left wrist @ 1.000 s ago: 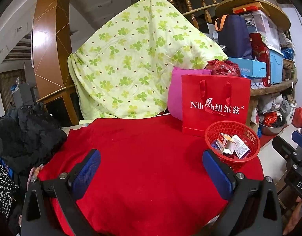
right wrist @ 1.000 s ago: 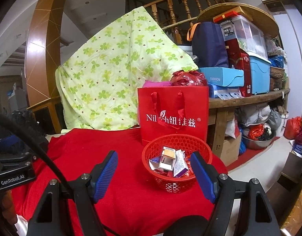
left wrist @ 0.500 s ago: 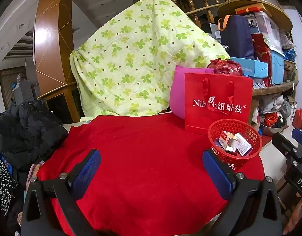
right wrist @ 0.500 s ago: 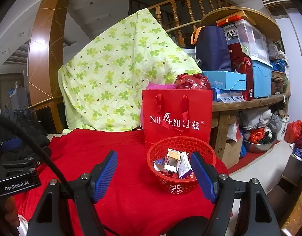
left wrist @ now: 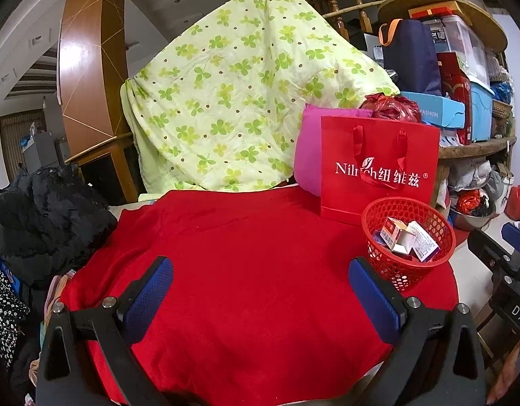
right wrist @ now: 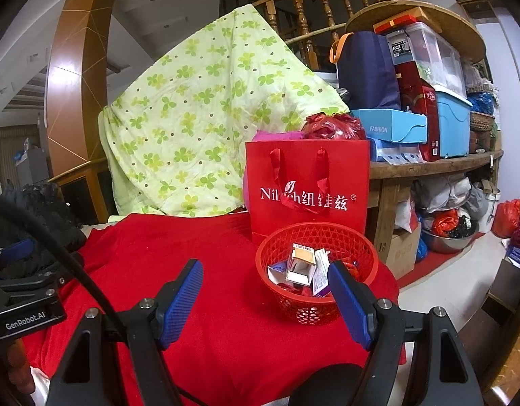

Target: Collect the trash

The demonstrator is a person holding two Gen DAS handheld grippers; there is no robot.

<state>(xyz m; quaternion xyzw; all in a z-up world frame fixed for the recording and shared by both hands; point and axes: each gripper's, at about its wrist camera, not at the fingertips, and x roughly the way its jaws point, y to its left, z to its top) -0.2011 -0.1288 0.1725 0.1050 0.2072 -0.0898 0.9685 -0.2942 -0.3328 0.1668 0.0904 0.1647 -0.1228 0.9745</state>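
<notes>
Now | left tongs (left wrist: 260, 280) and right tongs (right wrist: 265, 287) wide open, empty | basket (right wrist: 358, 240) ahead-right holds small boxes (right wrist: 302, 264) | red surface (left wrist: 243, 237) shows no loose trash; task seems nearly done

One red mesh basket (right wrist: 315, 272) is counted on one red tablecloth (left wrist: 246, 270), with at least three small cartons (right wrist: 300, 264) seen inside it; the exact number cannot be told. One red paper gift bag (right wrist: 307, 189) with two ribbon handles, one pink cushion (left wrist: 307, 155) and one green clover-print quilt (left wrist: 239, 101) are recorded behind. Two grippers are noted, left gripper (left wrist: 260, 291) and right gripper (right wrist: 265, 297), each with two blue pads (left wrist: 148, 297).
</notes>
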